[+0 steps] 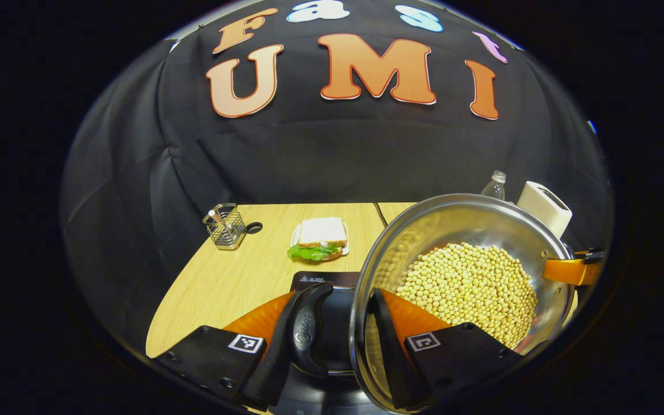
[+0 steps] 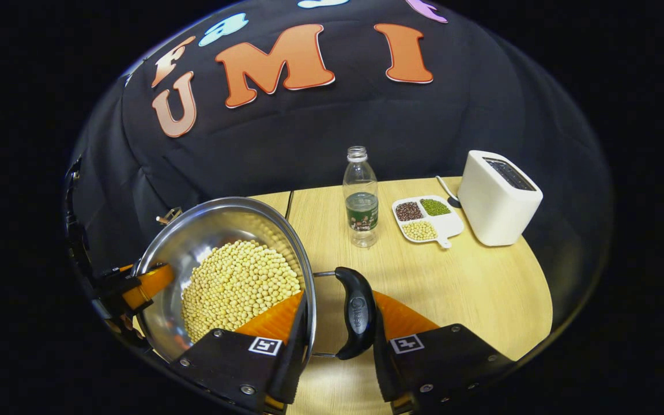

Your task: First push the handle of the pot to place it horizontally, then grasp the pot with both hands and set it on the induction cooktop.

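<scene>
A: Where is the pot (image 1: pixel 464 276) right now?

B: Carried between the two grippers, tilted a little, and full of pale beans (image 2: pixel 240 282). In the left gripper view the induction cooktop (image 1: pixel 323 280) lies just beyond the pot's near handle (image 1: pixel 308 331), on the wooden table (image 1: pixel 240 276).

A: And the grips?

B: The left gripper (image 1: pixel 332 340) straddles the pot's wall: one finger inside the rim, the other outside the black handle, both seeming to press. The right gripper (image 2: pixel 335 340) does the same at the opposite handle (image 2: pixel 356 314).

A: How will it handle?

B: I judge it heavy with that load, rigid steel, slick on the polished rim. The beans would slide if the pot tips further. The handles are the sound places to hold; keep it level going down.

A: Anything near the pot?

B: A bottle (image 2: pixel 361 199) and toaster (image 2: pixel 499 199) stand beyond it, well apart.
</scene>
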A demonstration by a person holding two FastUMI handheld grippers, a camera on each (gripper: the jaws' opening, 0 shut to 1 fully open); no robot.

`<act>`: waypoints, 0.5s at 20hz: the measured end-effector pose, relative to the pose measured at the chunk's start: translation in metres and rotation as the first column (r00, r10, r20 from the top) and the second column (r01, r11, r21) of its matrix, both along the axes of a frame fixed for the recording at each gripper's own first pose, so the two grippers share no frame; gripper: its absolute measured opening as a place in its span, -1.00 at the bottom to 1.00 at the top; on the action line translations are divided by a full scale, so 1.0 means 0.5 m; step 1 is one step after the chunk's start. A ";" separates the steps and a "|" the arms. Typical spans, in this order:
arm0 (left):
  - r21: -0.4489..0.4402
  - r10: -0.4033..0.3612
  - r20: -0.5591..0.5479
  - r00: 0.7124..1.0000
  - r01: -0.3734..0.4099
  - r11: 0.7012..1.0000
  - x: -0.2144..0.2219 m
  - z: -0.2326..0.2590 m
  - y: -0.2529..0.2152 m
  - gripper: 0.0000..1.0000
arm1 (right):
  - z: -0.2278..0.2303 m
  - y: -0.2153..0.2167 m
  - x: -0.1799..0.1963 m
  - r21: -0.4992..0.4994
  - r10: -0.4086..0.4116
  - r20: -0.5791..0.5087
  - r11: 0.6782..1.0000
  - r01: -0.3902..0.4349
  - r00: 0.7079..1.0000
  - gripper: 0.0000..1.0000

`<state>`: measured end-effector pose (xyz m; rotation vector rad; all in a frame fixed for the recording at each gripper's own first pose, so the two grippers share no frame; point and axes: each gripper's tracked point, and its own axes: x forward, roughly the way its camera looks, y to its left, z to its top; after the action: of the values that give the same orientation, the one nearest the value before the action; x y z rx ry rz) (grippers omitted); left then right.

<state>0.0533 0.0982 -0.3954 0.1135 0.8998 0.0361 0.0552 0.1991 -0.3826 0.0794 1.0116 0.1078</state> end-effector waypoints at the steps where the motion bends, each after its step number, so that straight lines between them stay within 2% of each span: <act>1: -0.001 0.004 -0.005 1.000 -0.004 1.000 -0.002 -0.009 0.008 0.45 | -0.006 0.008 0.000 -0.001 0.002 -0.005 1.000 -0.002 1.000 0.08; 5: -0.002 0.019 -0.036 0.999 -0.019 1.000 -0.014 -0.039 0.036 0.58 | -0.037 0.031 0.004 -0.008 0.019 -0.032 1.000 -0.019 0.999 0.08; 6: 0.000 0.021 -0.042 0.999 -0.021 1.000 -0.015 -0.045 0.042 0.58 | -0.043 0.038 0.006 -0.007 0.020 -0.037 1.000 -0.020 0.999 0.08; 8: 0.005 0.021 -0.046 0.999 -0.021 1.000 -0.013 -0.048 0.049 0.45 | -0.053 0.048 -0.002 -0.005 0.024 -0.046 1.000 -0.025 0.999 0.08; 10: 0.006 0.029 -0.059 0.998 -0.029 1.000 -0.019 -0.049 0.049 0.51 | -0.064 0.059 -0.003 -0.008 0.032 -0.058 0.999 -0.033 0.998 0.08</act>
<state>0.0436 0.1227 -0.4199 0.1065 0.9603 0.0621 0.0539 0.2284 -0.4144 0.0579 1.0713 0.1314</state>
